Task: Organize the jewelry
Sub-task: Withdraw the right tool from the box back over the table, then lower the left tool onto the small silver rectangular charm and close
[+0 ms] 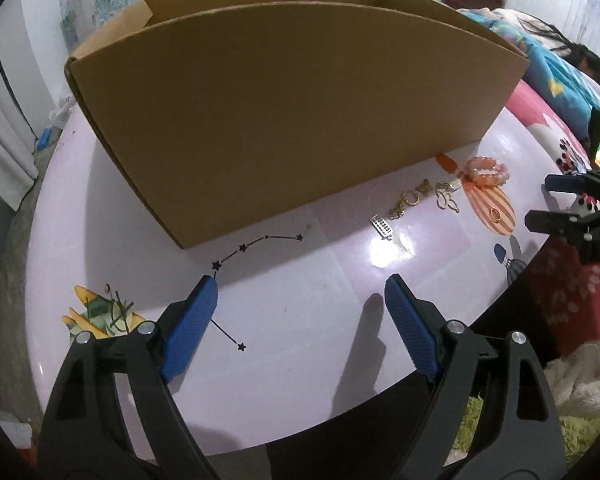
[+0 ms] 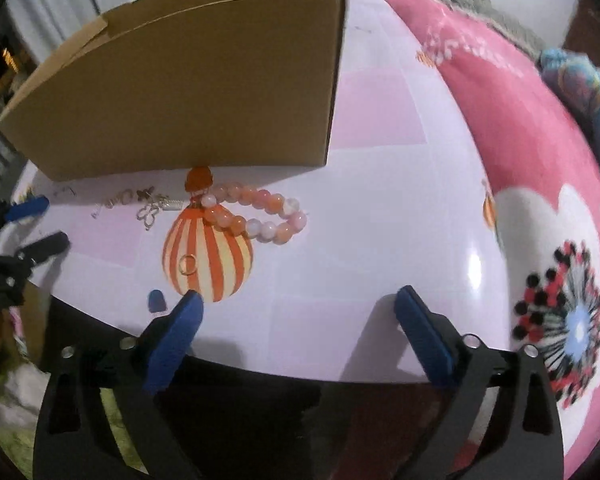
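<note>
Bead bracelet (image 2: 256, 214) flat, long axis left-right

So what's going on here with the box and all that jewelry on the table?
A person holds two grippers over a table. Left gripper and right gripper are open and empty. A beaded bracelet, a small ring and gold pieces lie loose beside the cardboard box.

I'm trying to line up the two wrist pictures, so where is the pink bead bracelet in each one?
Left wrist view: bead bracelet at right of middle, by the cardboard box's near right corner.
Right wrist view: bracelet near centre, just below the box.
Shared landmark: the striped balloon print that the bracelet overlaps.
</note>
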{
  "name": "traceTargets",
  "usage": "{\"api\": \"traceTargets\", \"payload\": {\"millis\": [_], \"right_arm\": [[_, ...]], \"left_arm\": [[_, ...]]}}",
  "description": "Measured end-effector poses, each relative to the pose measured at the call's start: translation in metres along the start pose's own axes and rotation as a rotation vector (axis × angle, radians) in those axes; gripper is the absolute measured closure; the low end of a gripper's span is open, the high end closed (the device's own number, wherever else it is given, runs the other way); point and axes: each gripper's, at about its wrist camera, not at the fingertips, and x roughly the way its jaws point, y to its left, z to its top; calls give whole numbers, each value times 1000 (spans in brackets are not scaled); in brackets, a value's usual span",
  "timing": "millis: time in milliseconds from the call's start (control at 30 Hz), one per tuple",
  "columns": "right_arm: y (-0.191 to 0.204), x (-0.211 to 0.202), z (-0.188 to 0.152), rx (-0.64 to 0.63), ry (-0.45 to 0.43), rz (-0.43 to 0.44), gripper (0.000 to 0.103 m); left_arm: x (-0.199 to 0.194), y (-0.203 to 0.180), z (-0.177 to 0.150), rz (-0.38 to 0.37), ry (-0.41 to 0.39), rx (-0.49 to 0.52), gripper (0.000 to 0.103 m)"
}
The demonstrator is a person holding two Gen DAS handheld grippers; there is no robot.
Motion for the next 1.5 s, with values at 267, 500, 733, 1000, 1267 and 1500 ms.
{"api": "traceTargets", "payload": {"millis": [267, 500, 733, 1000, 1267, 1500], "right_arm": [[4, 7, -6, -70, 8, -20, 7], [-18, -1, -14, 12, -46, 136, 6], [-30, -8, -17, 56, -101, 235, 6], [-20, -31, -7, 107, -206, 261, 6], [5, -25, -10, 135, -194, 380, 17], [16, -19, -5, 128, -180, 372, 34]], "left_arm": [[6, -9, -1, 53, 1, 21, 13], [10, -10, -1, 12, -16, -15, 9], [2, 6, -7, -37, -65, -65, 8], [1, 8, -8, -48, -63, -42, 8], [-1, 13, -6, -77, -42, -68, 8], [-23, -3, 0, -93, -149, -1, 8]]}}
